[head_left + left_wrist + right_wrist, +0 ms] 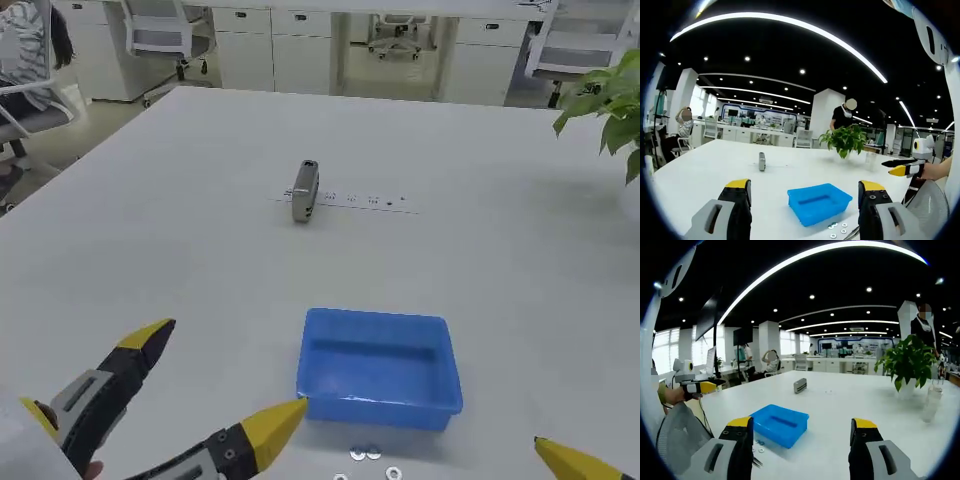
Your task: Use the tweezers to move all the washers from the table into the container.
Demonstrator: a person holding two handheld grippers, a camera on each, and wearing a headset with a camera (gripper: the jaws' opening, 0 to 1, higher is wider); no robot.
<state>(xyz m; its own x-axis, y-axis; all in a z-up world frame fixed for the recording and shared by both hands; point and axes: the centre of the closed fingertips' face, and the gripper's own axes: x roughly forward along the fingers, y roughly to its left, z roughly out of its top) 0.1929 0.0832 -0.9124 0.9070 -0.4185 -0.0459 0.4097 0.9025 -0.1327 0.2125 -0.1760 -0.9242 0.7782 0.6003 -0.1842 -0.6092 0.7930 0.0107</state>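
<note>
Washers point(366, 455) beside container point(375, 318), left tongs point(225, 372) wide (yellow-tipped)

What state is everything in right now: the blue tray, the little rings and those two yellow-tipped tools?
left tool: open, holding nothing, held over the table.
right tool: open, holding nothing.
blue container: upright on the table, empty.
washers: lying loose on the table just outside the container's near wall, none inside.
</note>
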